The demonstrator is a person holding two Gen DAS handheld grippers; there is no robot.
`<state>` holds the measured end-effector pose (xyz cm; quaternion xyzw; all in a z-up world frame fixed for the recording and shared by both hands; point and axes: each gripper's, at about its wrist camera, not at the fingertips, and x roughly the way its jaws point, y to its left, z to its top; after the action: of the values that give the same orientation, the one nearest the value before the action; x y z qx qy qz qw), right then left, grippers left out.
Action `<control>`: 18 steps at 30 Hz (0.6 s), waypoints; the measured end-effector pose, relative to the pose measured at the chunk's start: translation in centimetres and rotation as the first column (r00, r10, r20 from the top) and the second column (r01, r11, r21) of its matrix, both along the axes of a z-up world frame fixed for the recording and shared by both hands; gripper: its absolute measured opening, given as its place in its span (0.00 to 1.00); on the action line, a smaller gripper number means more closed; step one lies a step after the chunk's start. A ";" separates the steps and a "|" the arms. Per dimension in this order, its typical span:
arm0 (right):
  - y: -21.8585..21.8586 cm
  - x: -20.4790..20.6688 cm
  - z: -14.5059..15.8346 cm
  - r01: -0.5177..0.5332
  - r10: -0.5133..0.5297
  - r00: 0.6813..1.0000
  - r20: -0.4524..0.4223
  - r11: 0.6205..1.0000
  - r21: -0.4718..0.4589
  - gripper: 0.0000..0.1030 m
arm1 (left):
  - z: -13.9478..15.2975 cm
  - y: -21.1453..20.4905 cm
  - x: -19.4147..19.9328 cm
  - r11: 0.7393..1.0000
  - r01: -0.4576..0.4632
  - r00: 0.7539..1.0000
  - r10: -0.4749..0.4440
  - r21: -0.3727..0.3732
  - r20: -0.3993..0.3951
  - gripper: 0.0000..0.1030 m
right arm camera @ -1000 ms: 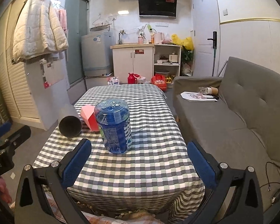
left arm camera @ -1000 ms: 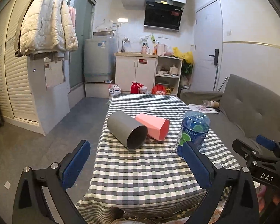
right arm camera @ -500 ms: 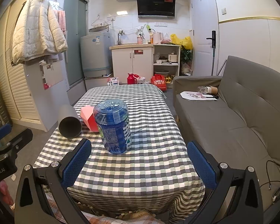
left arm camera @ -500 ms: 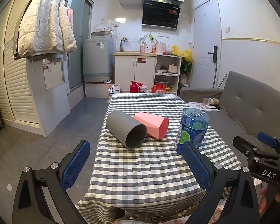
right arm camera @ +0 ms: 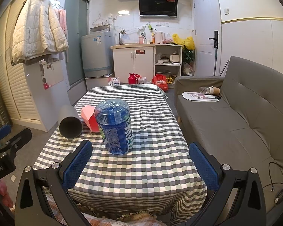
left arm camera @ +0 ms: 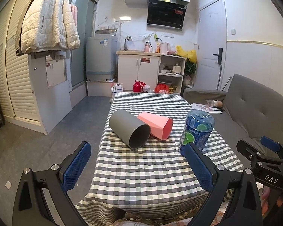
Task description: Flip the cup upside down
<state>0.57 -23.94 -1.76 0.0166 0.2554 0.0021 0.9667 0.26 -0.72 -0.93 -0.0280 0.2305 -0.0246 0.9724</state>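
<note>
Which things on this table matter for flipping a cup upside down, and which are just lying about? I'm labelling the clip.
Belongs to the job:
- grey cup, on its side
- pink cup, on its side
- left hand-held gripper, open
- right hand-held gripper, open

Just lying about:
- blue bottle-cut container, standing on the checked tablecloth
- sofa
- hanging jacket

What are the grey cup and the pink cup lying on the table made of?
The grey cup looks like matte plastic: even colour, dull smooth wall, no shine, though coated metal is possible. The pink cup looks like moulded plastic too, with flat facets and crisp edges.
</note>
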 end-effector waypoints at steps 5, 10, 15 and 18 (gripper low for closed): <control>0.1 0.0 0.0 0.001 -0.001 1.000 -0.001 1.000 -0.001 1.00 | 0.0 0.1 0.0 1.000 -0.001 1.000 0.001 0.001 -0.001 1.00; 0.1 0.0 0.0 0.001 -0.001 1.000 -0.002 1.000 -0.001 1.00 | 0.0 0.1 0.0 1.000 -0.001 1.000 0.001 0.000 -0.002 1.00; 0.1 0.1 -0.2 0.001 -0.001 1.000 -0.004 1.000 -0.001 1.00 | 0.0 0.1 0.0 1.000 -0.001 1.000 0.001 0.000 -0.001 1.00; 0.1 0.1 -0.2 0.001 -0.001 1.000 -0.004 1.000 -0.002 1.00 | 0.1 0.1 -0.1 1.000 0.004 1.000 -0.004 -0.002 0.005 1.00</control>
<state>0.62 -23.86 -1.93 0.0159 0.2575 0.0015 0.9661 0.16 -0.61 -0.87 -0.0285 0.2280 -0.0269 0.9729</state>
